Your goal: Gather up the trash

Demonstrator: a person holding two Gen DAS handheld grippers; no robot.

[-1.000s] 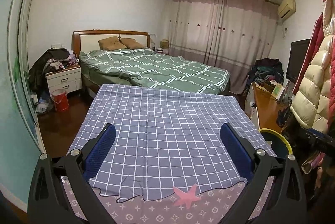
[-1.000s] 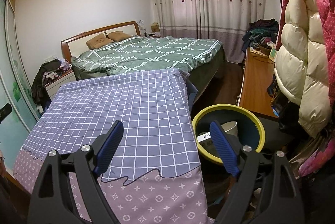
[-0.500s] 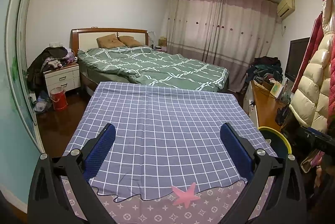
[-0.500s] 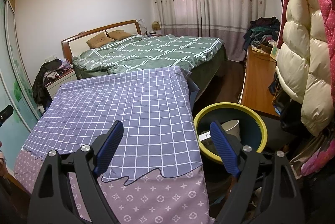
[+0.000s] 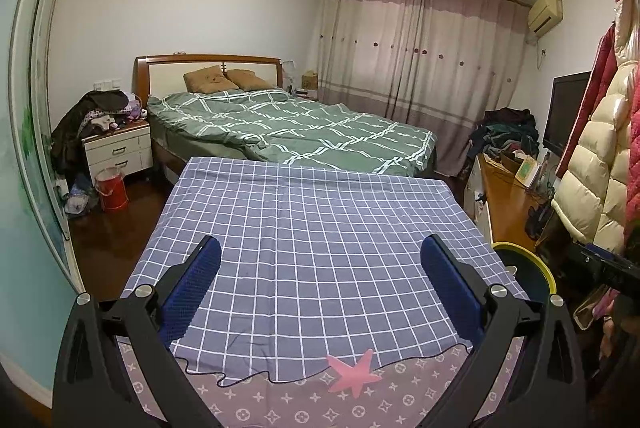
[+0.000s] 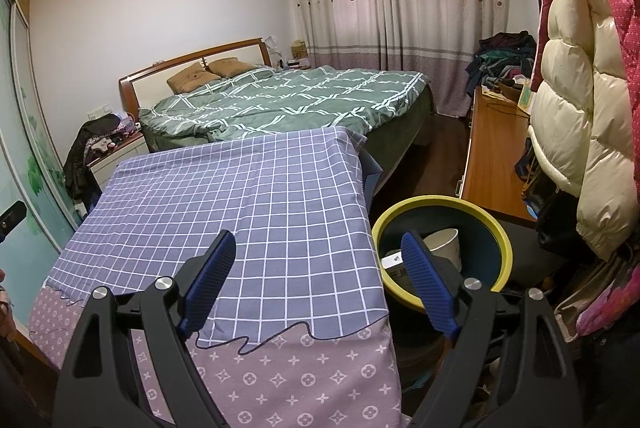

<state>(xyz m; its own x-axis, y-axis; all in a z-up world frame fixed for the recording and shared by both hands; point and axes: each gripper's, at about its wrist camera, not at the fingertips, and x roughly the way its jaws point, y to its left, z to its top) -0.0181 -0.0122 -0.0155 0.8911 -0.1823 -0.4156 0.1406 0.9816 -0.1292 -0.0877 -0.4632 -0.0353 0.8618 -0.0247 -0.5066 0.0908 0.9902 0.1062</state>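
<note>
Two grippers I hold wide apart and empty above the checked cloth [image 5: 320, 228]: my left gripper [image 5: 320, 284] over its middle, my right gripper [image 6: 318, 276] over its right edge. Just behind the right finger, the yellow-rimmed bin [image 6: 496, 240] contains a white cup [image 6: 444, 242].

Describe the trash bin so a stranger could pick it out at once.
Start at the table under the blue checked cloth. The bin stands on the floor just off its right edge, before the long wooden desk. It is round and dark with a bright yellow rim, and a white paper cup lies inside.
</note>
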